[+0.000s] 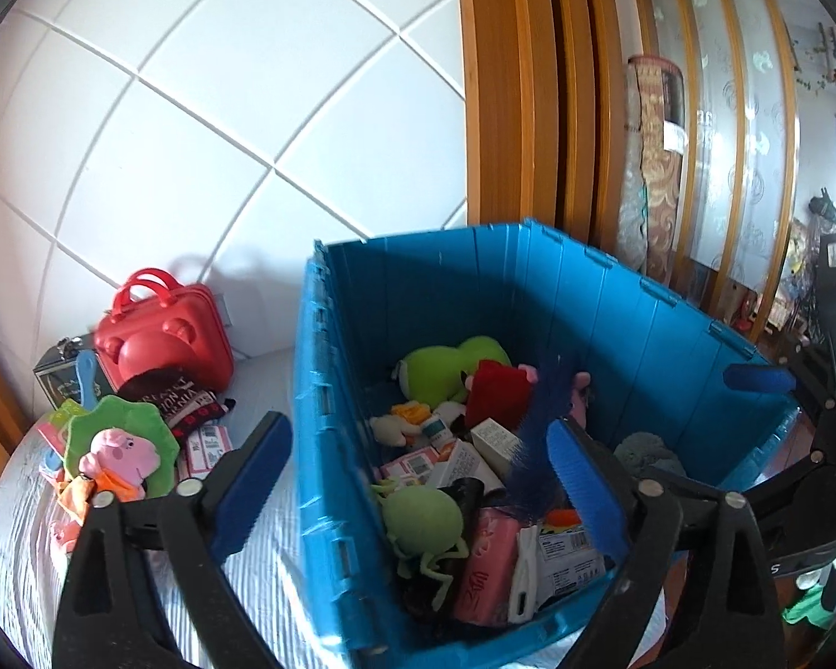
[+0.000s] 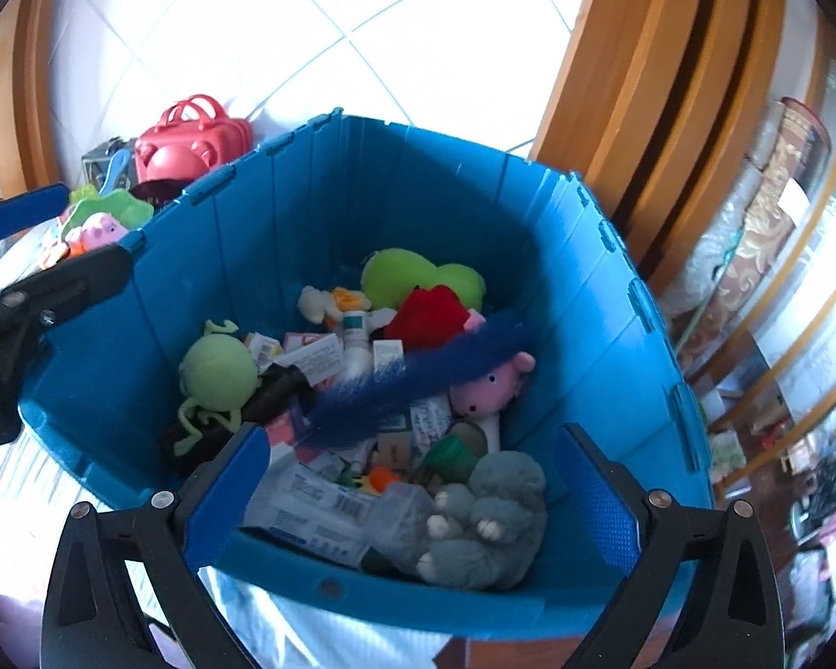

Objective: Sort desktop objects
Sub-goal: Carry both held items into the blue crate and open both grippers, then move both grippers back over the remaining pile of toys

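A blue plastic crate [image 1: 529, 290] [image 2: 362, 189] stands on the striped cloth and holds several plush toys and small boxes. A blurred dark blue comb [image 1: 540, 418] [image 2: 418, 373] is in mid-air over the contents, held by nothing. My left gripper [image 1: 418, 479] is open over the crate's left wall. My right gripper [image 2: 412, 496] is open above the crate's near rim, over a grey plush [image 2: 490, 518]. Left of the crate lie a red case [image 1: 161, 340] [image 2: 189, 139], a pink pig plush [image 1: 122, 451] on a green plush and a dark cloth item [image 1: 178, 396].
A white tiled wall [image 1: 195, 111] is behind. A wooden door frame [image 1: 518, 83] and glass sliding door stand at the right, with rolled rugs [image 1: 652, 156]. A dark box [image 1: 67, 379] and a light blue brush [image 1: 86, 373] sit by the red case.
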{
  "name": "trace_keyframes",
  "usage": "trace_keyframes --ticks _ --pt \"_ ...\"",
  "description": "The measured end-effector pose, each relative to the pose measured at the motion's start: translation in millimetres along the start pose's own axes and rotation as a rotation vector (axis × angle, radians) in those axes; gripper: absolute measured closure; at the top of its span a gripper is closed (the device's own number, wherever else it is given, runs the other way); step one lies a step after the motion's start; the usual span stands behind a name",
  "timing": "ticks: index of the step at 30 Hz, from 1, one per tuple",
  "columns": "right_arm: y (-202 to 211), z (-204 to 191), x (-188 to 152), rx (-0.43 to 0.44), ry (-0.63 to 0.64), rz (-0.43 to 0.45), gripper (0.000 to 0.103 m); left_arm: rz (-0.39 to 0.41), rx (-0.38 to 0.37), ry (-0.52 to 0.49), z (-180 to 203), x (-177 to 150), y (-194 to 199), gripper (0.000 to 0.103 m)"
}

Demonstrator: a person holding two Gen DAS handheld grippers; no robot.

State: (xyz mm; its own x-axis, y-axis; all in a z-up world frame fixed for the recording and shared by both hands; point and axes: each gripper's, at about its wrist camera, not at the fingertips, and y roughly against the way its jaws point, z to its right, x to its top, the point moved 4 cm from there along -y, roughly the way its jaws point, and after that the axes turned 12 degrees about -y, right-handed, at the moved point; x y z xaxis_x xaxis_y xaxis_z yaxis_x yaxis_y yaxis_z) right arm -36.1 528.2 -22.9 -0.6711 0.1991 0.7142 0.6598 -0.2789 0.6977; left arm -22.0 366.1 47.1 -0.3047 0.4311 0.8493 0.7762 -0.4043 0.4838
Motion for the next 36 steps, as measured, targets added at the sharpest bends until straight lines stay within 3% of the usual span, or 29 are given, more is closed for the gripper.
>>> trace_keyframes --ticks 10,22,28,36 --pt "22.1 -58.9 6.0 0.035 -0.044 0.074 0.000 0.025 0.062 0.043 -69.5 -28.5 28.5 0.003" --pt "40.6 -193.6 28.6 0.183 -0.037 0.184 0.000 -0.040 0.181 0.124 -199.6 -97.5 47.5 0.003" --pt "25.9 -274.2 29.1 0.265 0.008 0.159 0.000 -0.128 0.257 0.183 -269.2 -148.8 49.8 0.003" --pt "-22.5 -354.8 15.5 0.324 0.033 0.035 0.000 -0.236 0.309 0.268 -341.3 -214.5 49.7 0.003"
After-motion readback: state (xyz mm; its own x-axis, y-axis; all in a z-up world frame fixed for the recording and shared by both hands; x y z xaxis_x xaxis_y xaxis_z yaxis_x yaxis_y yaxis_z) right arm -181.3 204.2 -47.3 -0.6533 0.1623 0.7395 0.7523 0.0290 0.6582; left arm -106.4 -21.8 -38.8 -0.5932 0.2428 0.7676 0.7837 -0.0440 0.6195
